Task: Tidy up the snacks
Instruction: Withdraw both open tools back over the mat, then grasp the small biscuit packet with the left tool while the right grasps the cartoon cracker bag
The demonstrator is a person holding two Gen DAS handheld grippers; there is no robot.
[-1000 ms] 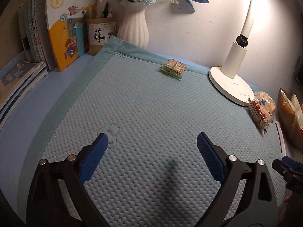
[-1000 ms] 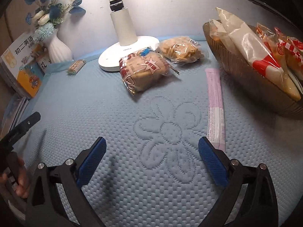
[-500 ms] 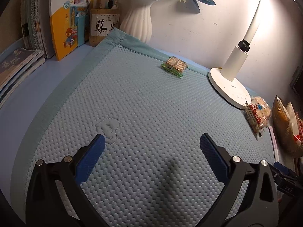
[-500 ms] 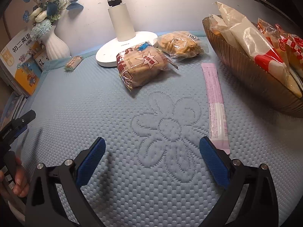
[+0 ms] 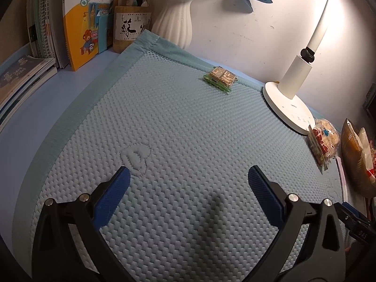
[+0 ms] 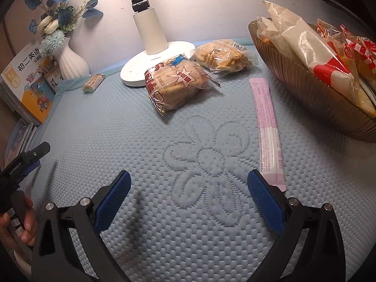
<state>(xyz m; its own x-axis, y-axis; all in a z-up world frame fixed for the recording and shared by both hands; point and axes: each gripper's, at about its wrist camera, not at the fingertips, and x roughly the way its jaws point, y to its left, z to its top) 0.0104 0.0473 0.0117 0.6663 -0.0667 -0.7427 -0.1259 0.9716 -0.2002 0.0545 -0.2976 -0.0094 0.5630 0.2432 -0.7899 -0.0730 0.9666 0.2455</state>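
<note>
A blue desk (image 5: 21, 117) is seen covered by a quilted blue mat (image 6: 117, 141), with snacks scattered over it under lamplight. A brown bowl (image 6: 305, 89) at the mat's right edge is already filled with packets (image 6: 312, 54). A white desk lamp (image 6: 150, 54) is stood at the back, and its base is touched by a bag of biscuits (image 6: 176, 84) lying in front of it; a clear bag of crackers (image 6: 221, 56) is seen just beside that, nearer the bowl. A long pink stick packet (image 6: 265, 127) is laid flat between the biscuits and the bowl. A small wrapped bar (image 5: 221, 78) is left near the back edge, well apart from the rest. Books (image 5: 77, 23) and a white vase (image 5: 176, 25) are lined up along the wall. The left tool (image 5: 188, 178) and the right tool (image 6: 188, 183) are both held wide open above the mat, with nothing gripped; the pink packet's near end is just beside the right tool's right finger.
</note>
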